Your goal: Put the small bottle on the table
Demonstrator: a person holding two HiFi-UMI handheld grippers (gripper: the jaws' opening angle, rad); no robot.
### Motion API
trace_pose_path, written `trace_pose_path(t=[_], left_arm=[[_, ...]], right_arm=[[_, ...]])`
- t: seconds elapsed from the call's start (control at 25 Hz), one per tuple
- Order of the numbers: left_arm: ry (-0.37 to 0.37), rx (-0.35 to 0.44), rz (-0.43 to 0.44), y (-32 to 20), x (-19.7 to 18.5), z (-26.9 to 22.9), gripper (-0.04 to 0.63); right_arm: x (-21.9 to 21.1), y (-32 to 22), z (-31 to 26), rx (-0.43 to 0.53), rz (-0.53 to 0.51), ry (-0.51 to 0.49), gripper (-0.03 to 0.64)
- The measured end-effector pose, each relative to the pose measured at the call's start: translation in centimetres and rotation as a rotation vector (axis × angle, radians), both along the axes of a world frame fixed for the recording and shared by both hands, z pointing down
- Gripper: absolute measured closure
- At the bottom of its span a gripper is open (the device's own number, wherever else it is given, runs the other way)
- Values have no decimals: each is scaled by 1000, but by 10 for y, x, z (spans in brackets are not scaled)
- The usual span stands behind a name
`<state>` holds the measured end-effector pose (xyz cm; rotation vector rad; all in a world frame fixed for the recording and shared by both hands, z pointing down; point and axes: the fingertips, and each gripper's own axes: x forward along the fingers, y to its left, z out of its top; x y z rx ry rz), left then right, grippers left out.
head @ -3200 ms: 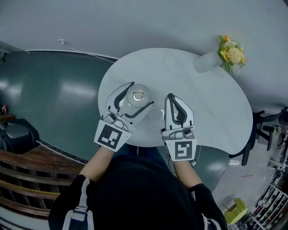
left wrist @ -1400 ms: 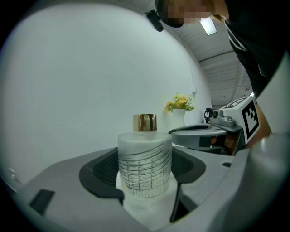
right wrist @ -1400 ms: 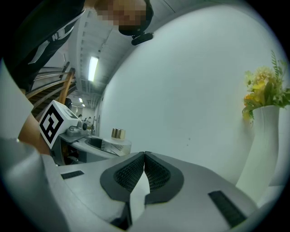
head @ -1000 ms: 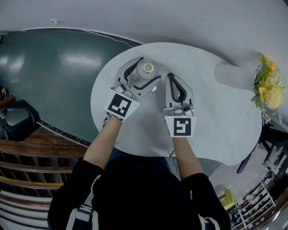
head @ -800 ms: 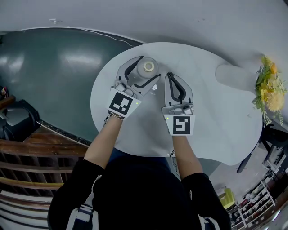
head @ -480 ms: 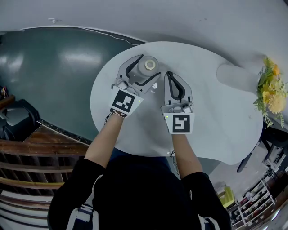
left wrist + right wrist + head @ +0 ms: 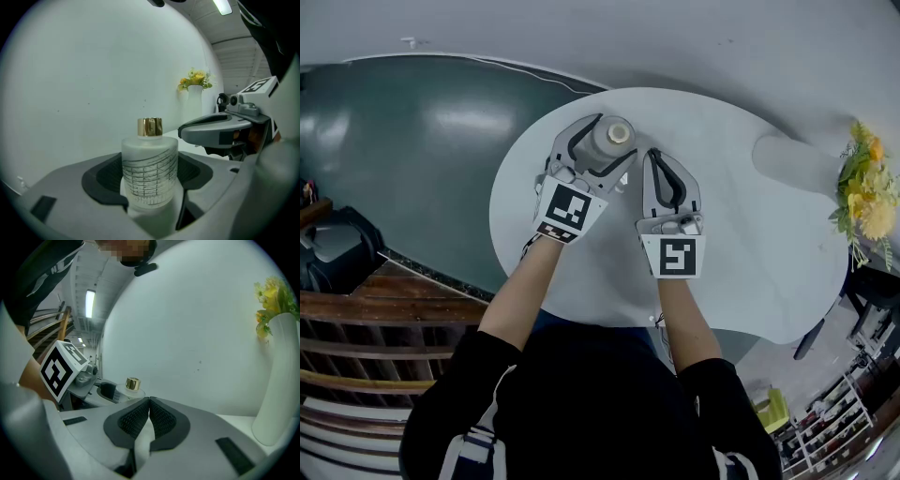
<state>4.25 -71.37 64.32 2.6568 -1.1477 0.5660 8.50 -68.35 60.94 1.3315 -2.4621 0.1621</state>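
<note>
The small bottle (image 7: 612,139) is frosted with a gold cap and stands upright between the jaws of my left gripper (image 7: 617,137), over the far left part of the white round table (image 7: 741,244). In the left gripper view the bottle (image 7: 150,164) fills the gap, with the dark pads (image 7: 105,180) pressed on both sides. I cannot tell whether its base touches the tabletop. My right gripper (image 7: 655,156) hovers just right of it, shut and empty, its pads (image 7: 159,418) meeting. The gold cap (image 7: 133,383) shows to its left.
A white vase (image 7: 789,150) with yellow flowers (image 7: 865,187) stands at the table's far right edge, also in view as the vase (image 7: 194,105) and the vase (image 7: 277,380). Dark green floor (image 7: 412,141) lies left of the table. A white wall runs behind.
My left gripper has swung slightly right and further over the table with the bottle still in it. The right gripper has hardly moved and stays shut.
</note>
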Motion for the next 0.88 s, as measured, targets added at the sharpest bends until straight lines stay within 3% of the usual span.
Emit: trace_pose_path(t=[0.36,0.76,0.88], left_arm=[[-80,-34,-2,3,2,11,262],[-37,-64,-14,12,5,-3,236],[-40,-43,-17,22,0,-16,235]], right_arm=[[1,2,-5,5,3,-2,594],[9,14,-23,18,16,-16,594],[9,21,-38,62,22,-27,594]])
